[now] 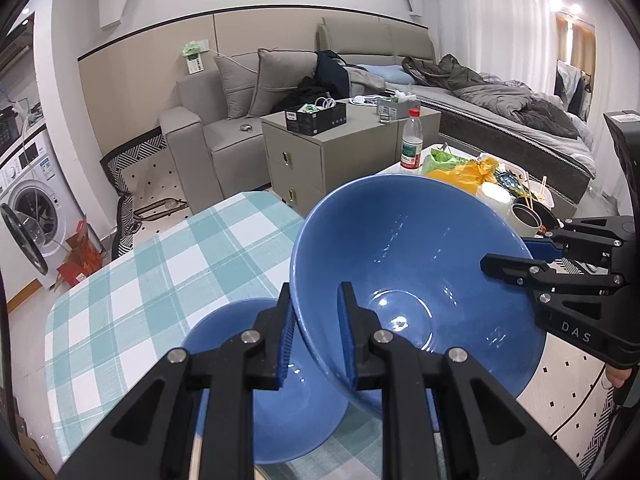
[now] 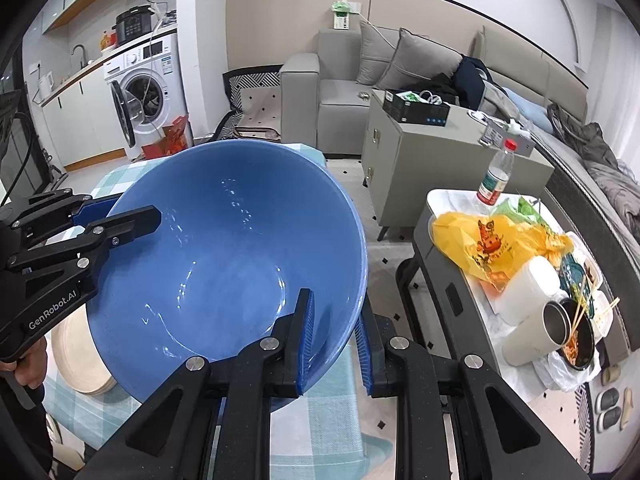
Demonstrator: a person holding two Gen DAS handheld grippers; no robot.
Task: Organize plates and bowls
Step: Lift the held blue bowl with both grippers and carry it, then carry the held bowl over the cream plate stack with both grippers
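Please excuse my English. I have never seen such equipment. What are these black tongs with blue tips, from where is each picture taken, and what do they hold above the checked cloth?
There is no robot here. A person holds a hand-held gripper in each hand, and each gripper carries a wide-angle camera that looks along its two fingers. One picture comes from the left gripper, the other from the right gripper; each also shows the other gripper from the side. Both are shut on the rim of one big blue bowl, on opposite sides, holding it tilted above a table with a checked cloth. On the cloth lie a second blue bowl and, seen from the right, beige plates. The side table with a yellow bag and food boxes is apart.
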